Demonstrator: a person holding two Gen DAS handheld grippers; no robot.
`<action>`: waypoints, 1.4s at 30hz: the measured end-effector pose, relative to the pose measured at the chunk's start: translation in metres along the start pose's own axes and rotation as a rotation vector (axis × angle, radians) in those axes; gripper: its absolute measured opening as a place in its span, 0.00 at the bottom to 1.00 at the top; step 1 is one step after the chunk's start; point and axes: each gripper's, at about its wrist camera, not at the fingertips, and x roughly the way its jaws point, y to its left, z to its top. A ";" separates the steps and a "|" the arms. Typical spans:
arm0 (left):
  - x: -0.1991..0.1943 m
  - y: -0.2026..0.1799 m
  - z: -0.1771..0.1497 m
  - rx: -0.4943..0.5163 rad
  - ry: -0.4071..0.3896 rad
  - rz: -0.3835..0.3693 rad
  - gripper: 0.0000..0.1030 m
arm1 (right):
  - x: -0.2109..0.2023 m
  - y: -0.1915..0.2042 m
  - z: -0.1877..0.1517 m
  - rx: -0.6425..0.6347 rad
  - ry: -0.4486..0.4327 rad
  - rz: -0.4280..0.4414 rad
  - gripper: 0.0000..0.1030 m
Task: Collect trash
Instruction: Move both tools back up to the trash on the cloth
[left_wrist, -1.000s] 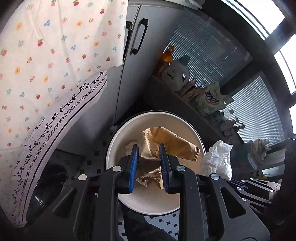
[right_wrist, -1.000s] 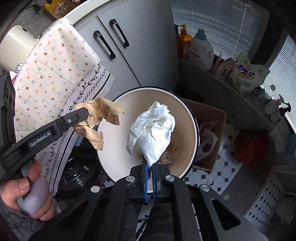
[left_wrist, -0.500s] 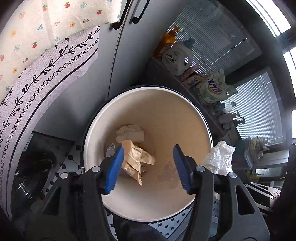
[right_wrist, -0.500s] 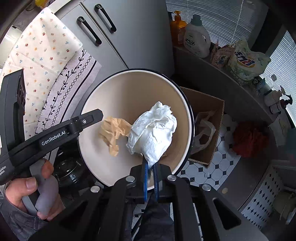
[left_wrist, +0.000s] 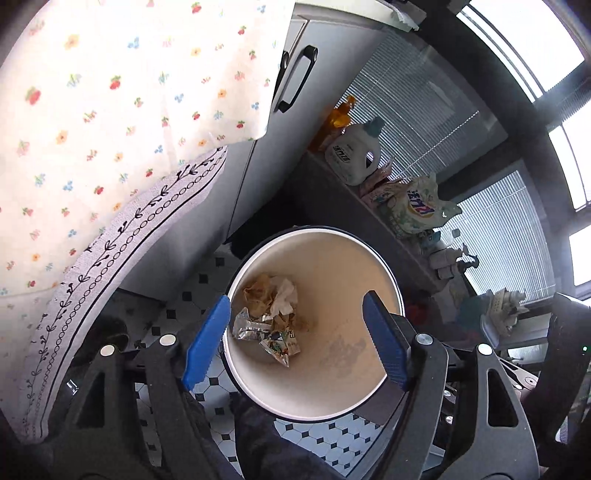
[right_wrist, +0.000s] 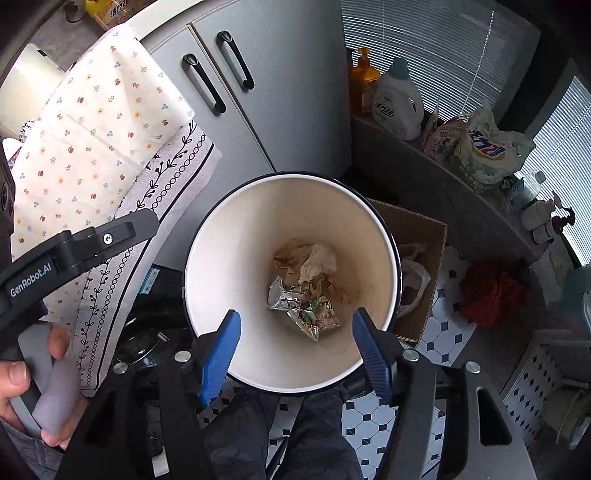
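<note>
Left wrist view: the left gripper (left_wrist: 295, 341) has its blue jaws spread wide and grips nothing. Between and just beyond them sits the cream trash bin (left_wrist: 369, 266) with a dark rim, standing on the black-and-white tiled floor (left_wrist: 207, 280). At the bin's bottom, nearer the left jaw, lies the trash — a crumpled brown paper (left_wrist: 258, 293), a white tissue (left_wrist: 286, 295) touching it, and foil wrappers (left_wrist: 266, 334) closest to the jaws. Beyond the left jaw hang a floral cloth (left_wrist: 122, 110) and a grey bordered cloth (left_wrist: 122, 254) against a grey cabinet (left_wrist: 314, 122). Beyond the right jaw a dark ledge (left_wrist: 332, 192) under slatted blinds (left_wrist: 413, 96) carries a white detergent bottle (left_wrist: 354, 155) and a refill pouch (left_wrist: 413, 210).

Right wrist view: the right gripper (right_wrist: 295, 345) is likewise wide open and empty, its jaws straddling the near rim of the same bin (right_wrist: 236, 240). The brown paper (right_wrist: 286, 258), tissue (right_wrist: 317, 262) and wrappers (right_wrist: 303, 304) lie in a heap just beyond the jaws, at the bin's floor. To the left of the left jaw the other gripper's black body (right_wrist: 70, 258) shows, held by a hand (right_wrist: 22, 373). Right of the bin stands an open cardboard box (right_wrist: 417, 229) touching its side; farther right, a red cloth (right_wrist: 495, 291) on the tiles. The cabinet doors (right_wrist: 280, 92) and the ledge with bottles lie beyond the jaws.
</note>
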 end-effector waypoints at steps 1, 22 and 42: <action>-0.008 0.000 0.002 0.006 -0.010 -0.001 0.72 | -0.006 0.003 0.001 -0.001 -0.010 0.001 0.62; -0.181 0.025 0.064 0.060 -0.294 -0.009 0.94 | -0.161 0.087 0.052 -0.005 -0.355 0.030 0.92; -0.292 0.153 0.089 -0.028 -0.505 0.095 0.94 | -0.173 0.245 0.094 -0.155 -0.473 0.153 0.92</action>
